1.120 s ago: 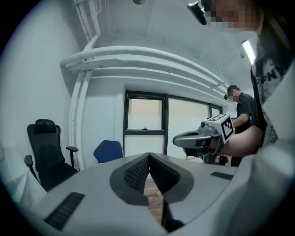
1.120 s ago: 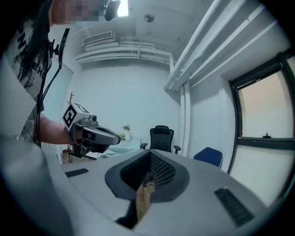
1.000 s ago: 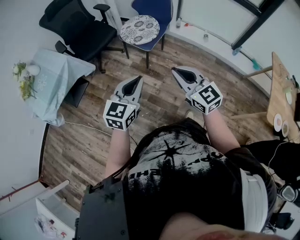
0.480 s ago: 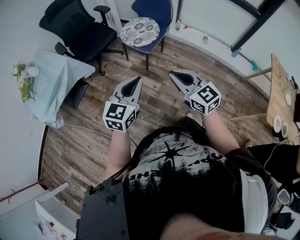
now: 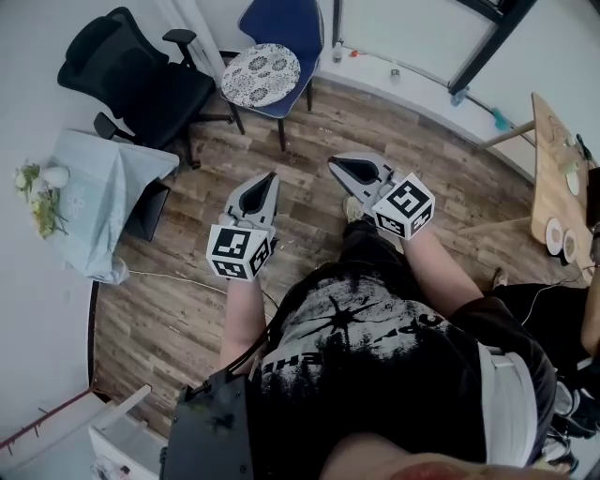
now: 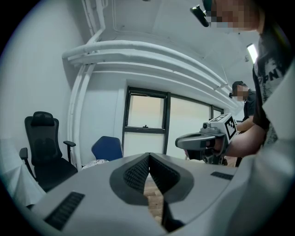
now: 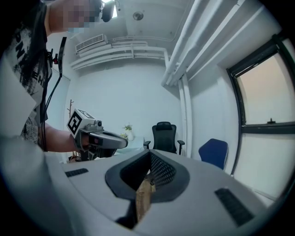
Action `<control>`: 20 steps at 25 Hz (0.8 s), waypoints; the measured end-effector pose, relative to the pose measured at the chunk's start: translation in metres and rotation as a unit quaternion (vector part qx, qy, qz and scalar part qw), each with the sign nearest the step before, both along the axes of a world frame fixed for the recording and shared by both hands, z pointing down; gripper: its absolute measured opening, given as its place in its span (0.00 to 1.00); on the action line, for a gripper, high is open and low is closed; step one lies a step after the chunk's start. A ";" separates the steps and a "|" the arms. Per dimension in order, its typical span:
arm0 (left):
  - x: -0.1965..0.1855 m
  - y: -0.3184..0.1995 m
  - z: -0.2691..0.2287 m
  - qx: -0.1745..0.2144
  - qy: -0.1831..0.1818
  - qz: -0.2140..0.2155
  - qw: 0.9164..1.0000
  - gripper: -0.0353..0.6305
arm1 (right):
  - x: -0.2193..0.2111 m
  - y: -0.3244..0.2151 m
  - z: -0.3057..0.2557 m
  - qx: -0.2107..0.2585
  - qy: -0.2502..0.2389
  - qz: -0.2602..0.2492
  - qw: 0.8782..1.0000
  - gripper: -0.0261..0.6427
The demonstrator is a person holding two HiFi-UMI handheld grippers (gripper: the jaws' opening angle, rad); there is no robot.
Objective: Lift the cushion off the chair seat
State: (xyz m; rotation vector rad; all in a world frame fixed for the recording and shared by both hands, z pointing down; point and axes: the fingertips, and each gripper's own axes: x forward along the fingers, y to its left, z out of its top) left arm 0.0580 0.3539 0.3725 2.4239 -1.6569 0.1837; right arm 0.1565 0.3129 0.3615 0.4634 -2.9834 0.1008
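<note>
Evidently the whole lift is waiting: the cushion [image 5: 260, 74] is lying on the chair [image 5: 287, 26] while the left gripper [image 5: 270, 177] and right gripper [image 5: 335, 162] are hovering well away, jaws together, empty.

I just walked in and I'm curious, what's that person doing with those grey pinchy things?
A person stands on the wood floor holding two grippers. The left gripper and the right gripper are both shut and hold nothing. The round patterned cushion lies on the seat of the blue chair ahead of them, untouched, next to a black office chair.
</note>
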 end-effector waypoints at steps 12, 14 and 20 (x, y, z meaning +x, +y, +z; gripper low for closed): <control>-0.005 -0.110 0.005 -0.004 0.022 -0.008 1.000 0.07 | 0.006 -0.128 0.011 -0.032 -0.018 0.011 0.999 0.06; -0.012 -0.138 0.001 -0.005 0.019 -0.017 1.000 0.07 | 0.003 -0.155 0.006 -0.029 -0.023 0.006 0.999 0.06; -0.023 -0.209 -0.008 -0.006 0.044 -0.040 0.998 0.07 | -0.005 -0.225 0.004 -0.020 -0.021 -0.021 0.999 0.06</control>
